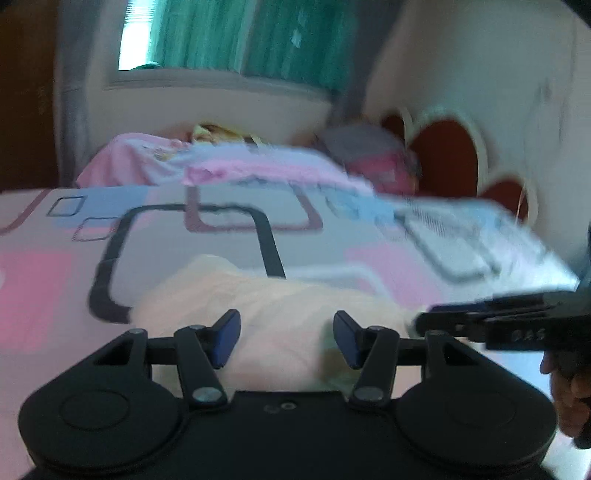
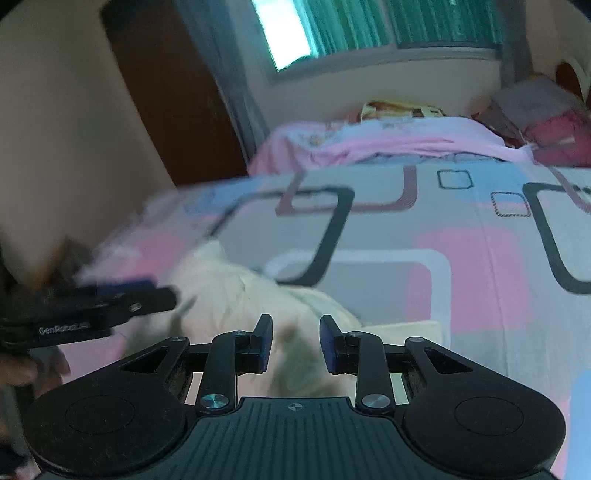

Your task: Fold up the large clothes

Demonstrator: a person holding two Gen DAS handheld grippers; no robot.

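While both views blur with motion, still readable: two grippers, one garment, one bed. Left gripper (image 1: 286, 339) with jaws apart, nothing pinched, blue pads clear of the cloth. Right gripper (image 2: 295, 341) with jaws apart too, at a narrower gap, nothing visibly clamped. Just beyond and beneath both pairs of fingertips, a single cream garment (image 1: 280, 295) bunched on the patterned bedsheet (image 1: 221, 236), near its front edge. Both grippers angled downward over the cloth, side by side, each caught at the edge of the other's view. Farther back, one pink blanket (image 1: 147, 158), two pillows (image 1: 373, 155) stacked by the red headboard (image 1: 447, 155), one green-curtained window (image 2: 351, 26).
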